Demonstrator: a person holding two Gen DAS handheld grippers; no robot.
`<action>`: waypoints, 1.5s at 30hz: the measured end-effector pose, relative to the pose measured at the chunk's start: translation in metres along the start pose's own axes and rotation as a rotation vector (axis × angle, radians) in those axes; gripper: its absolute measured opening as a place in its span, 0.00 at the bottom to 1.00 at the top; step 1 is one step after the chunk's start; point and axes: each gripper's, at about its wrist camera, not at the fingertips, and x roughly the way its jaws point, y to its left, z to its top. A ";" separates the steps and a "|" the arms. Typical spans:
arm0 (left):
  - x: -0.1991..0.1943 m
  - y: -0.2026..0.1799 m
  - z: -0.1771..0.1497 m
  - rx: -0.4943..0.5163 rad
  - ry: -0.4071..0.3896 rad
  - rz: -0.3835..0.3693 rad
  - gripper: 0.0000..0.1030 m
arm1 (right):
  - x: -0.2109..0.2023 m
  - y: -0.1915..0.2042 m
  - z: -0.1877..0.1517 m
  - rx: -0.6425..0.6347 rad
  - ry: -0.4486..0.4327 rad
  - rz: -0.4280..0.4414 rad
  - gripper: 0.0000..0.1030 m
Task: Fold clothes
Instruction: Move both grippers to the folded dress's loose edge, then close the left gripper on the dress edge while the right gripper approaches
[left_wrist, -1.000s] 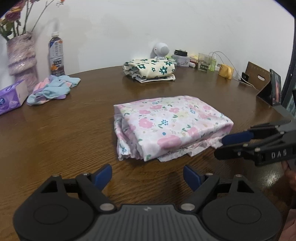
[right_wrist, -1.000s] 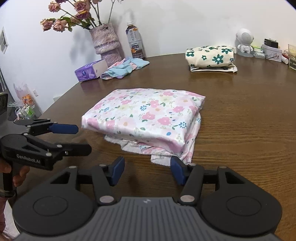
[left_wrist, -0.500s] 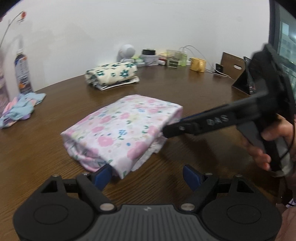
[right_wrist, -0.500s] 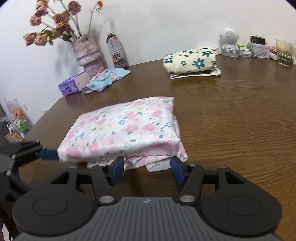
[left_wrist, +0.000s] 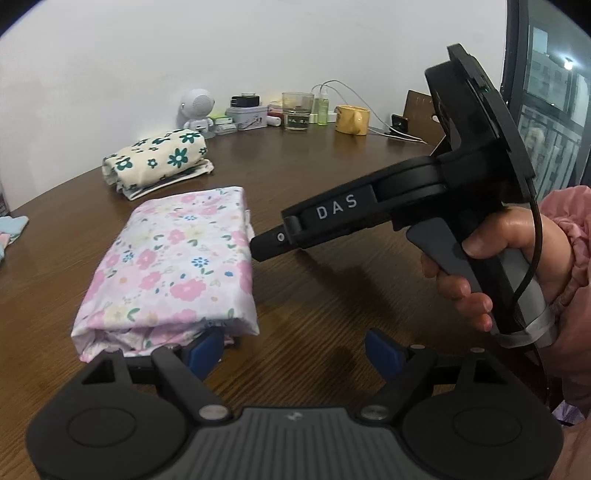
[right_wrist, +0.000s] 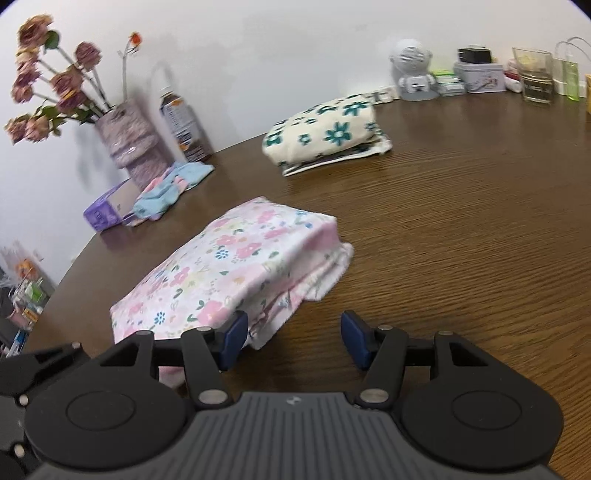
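Since one second ago, both grippers have closed in on the pink bundle (left_wrist: 173, 273). The left gripper (left_wrist: 295, 354) is open, its left pad touching the bundle's near edge. The right gripper (right_wrist: 291, 339) is open too, left pad against the bundle's side. The bundle lies mid-table (left_wrist: 332, 295). Beyond it sits a green-flowered bundle (left_wrist: 159, 162), then a glass (left_wrist: 297, 110) and mug (left_wrist: 352, 120) by the wall.

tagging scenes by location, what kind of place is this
Probably a room in a home: a wooden table against a white wall holds folded floral clothes, a vase of dried flowers and a yellow mug.
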 end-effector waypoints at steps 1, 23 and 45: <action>-0.002 0.001 -0.001 -0.005 -0.001 -0.001 0.81 | -0.001 -0.001 -0.001 -0.001 -0.005 -0.003 0.56; -0.071 0.087 -0.037 -0.211 -0.070 0.197 0.80 | -0.066 0.056 -0.045 -0.119 -0.085 0.015 0.59; -0.013 0.127 -0.013 -0.189 -0.070 0.082 0.45 | -0.028 0.083 -0.050 -0.176 -0.047 -0.016 0.48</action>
